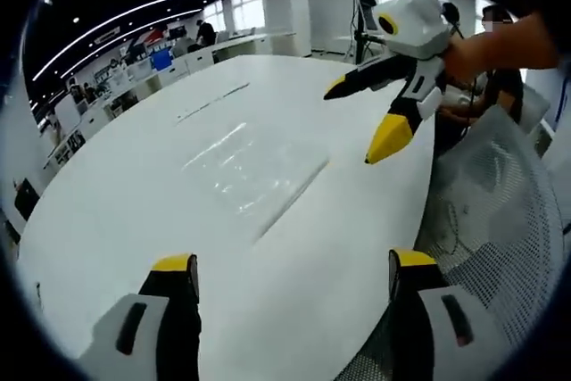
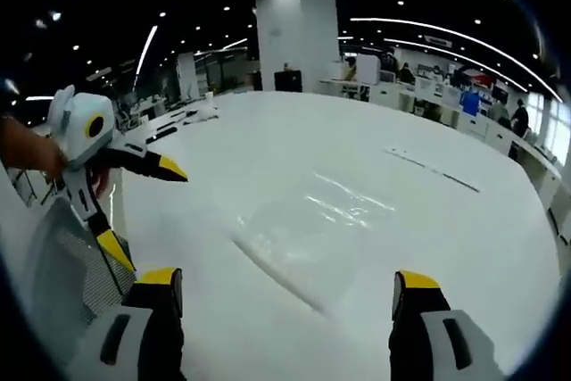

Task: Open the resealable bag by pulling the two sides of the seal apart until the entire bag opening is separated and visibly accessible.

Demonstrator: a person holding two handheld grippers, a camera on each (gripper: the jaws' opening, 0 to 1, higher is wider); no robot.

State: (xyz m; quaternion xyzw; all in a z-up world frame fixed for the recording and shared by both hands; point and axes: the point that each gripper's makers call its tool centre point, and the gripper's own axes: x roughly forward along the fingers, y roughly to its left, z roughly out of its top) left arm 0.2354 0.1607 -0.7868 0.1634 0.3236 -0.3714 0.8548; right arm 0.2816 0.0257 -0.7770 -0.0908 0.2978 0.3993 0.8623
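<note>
Bag (image 1: 252,171), clear and flat on table (image 1: 134,220); both tools agape.

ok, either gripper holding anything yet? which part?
Nothing held. Left gripper and right gripper are both open above the table; the clear resealable bag lies flat, untouched.
</note>
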